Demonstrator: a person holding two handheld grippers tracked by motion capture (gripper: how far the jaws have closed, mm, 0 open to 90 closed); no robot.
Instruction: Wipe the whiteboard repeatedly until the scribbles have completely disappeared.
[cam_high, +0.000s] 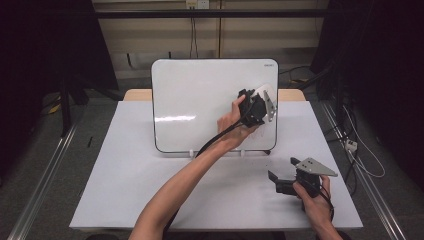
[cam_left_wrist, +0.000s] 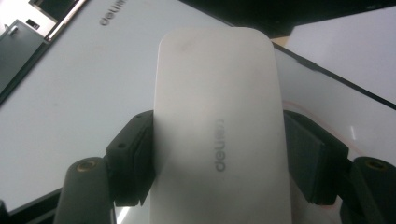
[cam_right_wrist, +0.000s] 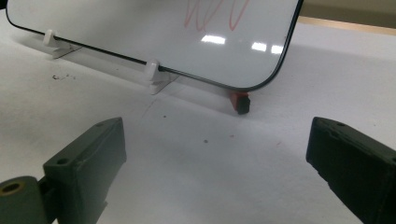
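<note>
My left gripper (cam_high: 260, 102) clamps the eraser (cam_left_wrist: 217, 135) against the whiteboard (cam_high: 200, 100), upper right. Right gripper (cam_right_wrist: 215, 177) spread wide, empty, resting on table (cam_high: 150, 185). Red marks (cam_right_wrist: 215, 14) sit lower; recommend flat face, even pressure, overlapping strokes downward.

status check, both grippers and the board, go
Left hand-held gripper shut on white eraser, up at whiteboard. Right hand-held gripper open, empty, low over table. Red scribble remains.

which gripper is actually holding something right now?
The left gripper, up at the whiteboard: its fingers clamp the white eraser. The right gripper is open, holding nothing.
</note>
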